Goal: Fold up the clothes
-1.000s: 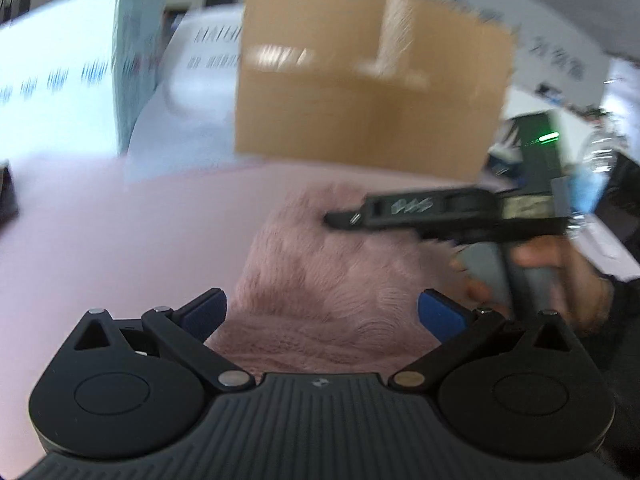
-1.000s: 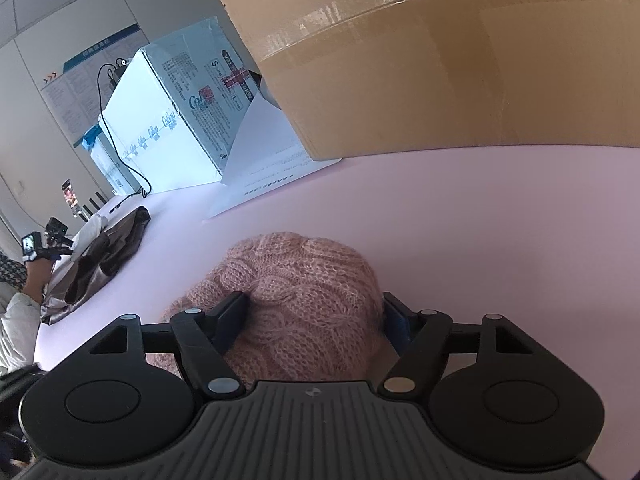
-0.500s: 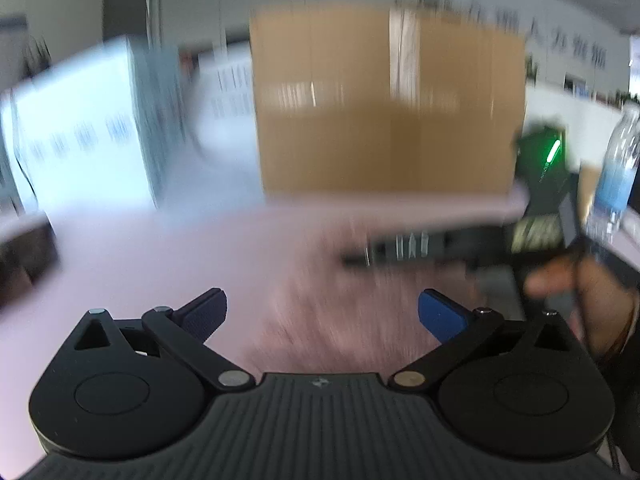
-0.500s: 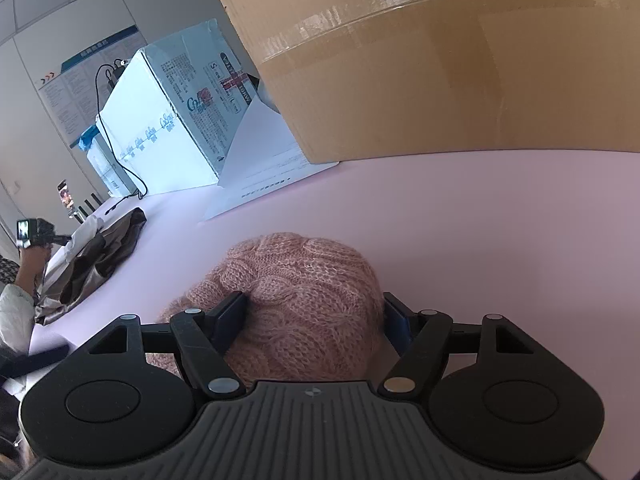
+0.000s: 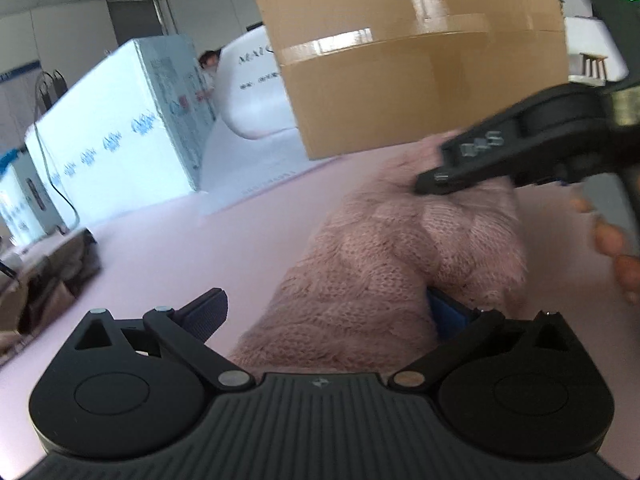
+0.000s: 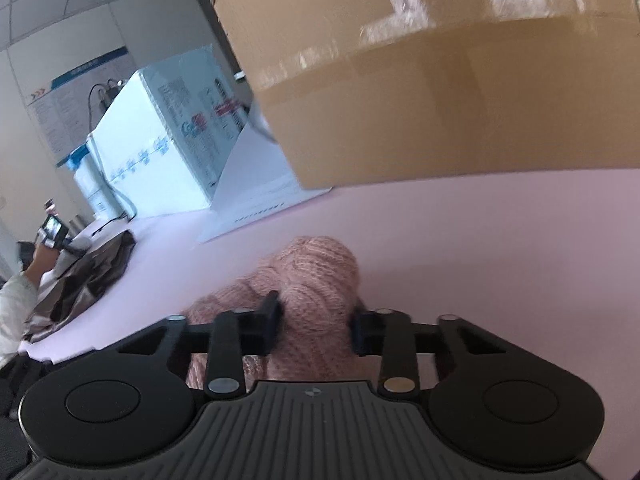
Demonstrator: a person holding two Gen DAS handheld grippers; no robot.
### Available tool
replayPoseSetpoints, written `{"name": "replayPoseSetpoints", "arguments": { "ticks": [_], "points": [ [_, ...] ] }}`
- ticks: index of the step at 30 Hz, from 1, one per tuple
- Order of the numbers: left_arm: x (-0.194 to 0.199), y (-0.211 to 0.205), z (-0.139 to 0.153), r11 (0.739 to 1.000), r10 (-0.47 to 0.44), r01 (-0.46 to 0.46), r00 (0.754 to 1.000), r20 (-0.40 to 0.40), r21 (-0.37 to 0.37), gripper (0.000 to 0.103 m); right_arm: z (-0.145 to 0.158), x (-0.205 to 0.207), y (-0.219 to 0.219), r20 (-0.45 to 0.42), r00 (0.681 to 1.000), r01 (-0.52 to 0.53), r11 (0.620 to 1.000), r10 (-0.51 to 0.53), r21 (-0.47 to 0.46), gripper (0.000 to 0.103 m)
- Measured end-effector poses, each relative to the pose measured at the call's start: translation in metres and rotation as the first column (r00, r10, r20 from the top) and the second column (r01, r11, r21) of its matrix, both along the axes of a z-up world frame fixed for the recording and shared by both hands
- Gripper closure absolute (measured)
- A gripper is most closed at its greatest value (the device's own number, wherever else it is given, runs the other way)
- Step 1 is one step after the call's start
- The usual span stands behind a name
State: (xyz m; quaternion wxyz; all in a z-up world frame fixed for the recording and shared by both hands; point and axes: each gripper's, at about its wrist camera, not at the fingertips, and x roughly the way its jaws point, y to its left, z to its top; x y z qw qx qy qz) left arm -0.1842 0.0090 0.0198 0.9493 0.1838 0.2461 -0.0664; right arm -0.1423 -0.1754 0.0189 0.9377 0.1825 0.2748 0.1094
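Right wrist view: the right claw (image 6: 316, 322) is closing, its pads pinching a bunched fold of the pink knitted sweater (image 6: 316, 276) lying on the pink desk (image 6: 500, 264). Left wrist view: the left claw (image 5: 336, 312) stands apart, the sweater lying between its fingers. A cardboard box (image 6: 440, 80) sits at twelve o'clock, a white carton (image 6: 160, 152) at ten.

Pink cable-knit sweater (image 5: 384, 264) on pale pink table (image 5: 208, 248).
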Motion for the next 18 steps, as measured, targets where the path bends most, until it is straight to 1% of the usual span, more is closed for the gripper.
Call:
{"name": "replayPoseSetpoints", "arguments": {
  "ticks": [2,3,5,6,7,9,11,13,15,17,18],
  "points": [
    [0.011,0.003,-0.003,0.999,0.002,-0.003,0.999,0.035,0.036,0.0,0.0,-0.005,-0.002,-0.006,0.999,0.034,0.999,-0.034,0.024,0.084],
    [0.017,0.006,-0.002,0.999,-0.017,0.014,0.999,0.044,0.048,0.0,0.0,-0.007,-0.002,-0.006,0.999,0.042,0.999,-0.042,0.026,0.085],
    [0.026,0.011,-0.001,0.996,-0.069,0.065,0.996,0.054,0.06,0.0,0.0,-0.012,-0.001,-0.001,0.998,0.061,0.998,-0.061,0.022,0.089],
    [0.032,0.013,-0.001,0.991,-0.111,0.105,0.991,0.076,0.079,0.0,0.0,-0.017,0.0,0.006,0.997,0.08,0.997,-0.08,0.013,0.09],
    [0.039,0.016,-0.003,0.982,-0.167,0.155,0.98,0.11,0.109,0.0,0.0,-0.021,0.0,0.013,0.995,0.1,0.995,-0.1,0.008,0.091],
    [0.053,0.024,-0.004,0.948,-0.3,0.277,0.942,0.152,0.156,0.0,0.001,-0.03,0.001,0.023,0.989,0.146,0.989,-0.146,0.007,0.092],
    [0.063,0.033,-0.003,0.923,-0.375,0.353,0.914,0.153,0.152,0.0,0.001,-0.037,0.001,0.021,0.985,0.173,0.985,-0.173,0.011,0.092],
    [0.075,0.048,0.001,0.885,-0.464,0.452,0.876,0.131,0.112,0.0,0.0,-0.047,0.002,0.016,0.98,0.196,0.981,-0.196,0.012,0.092],
    [0.082,0.067,0.002,0.839,-0.545,0.542,0.83,0.122,0.055,0.0,-0.003,-0.056,0.002,0.008,0.978,0.207,0.978,-0.208,0.01,0.092],
    [0.085,0.084,0.001,0.81,-0.582,0.586,0.804,0.123,0.002,0.0,-0.004,-0.065,0.007,0.021,0.98,0.197,0.98,-0.197,-0.019,0.092],
    [0.085,0.09,0.002,0.799,-0.595,0.601,0.794,0.124,-0.008,0.0,-0.004,-0.067,0.01,0.03,0.982,0.19,0.981,-0.189,-0.037,0.092]
  ]
}}
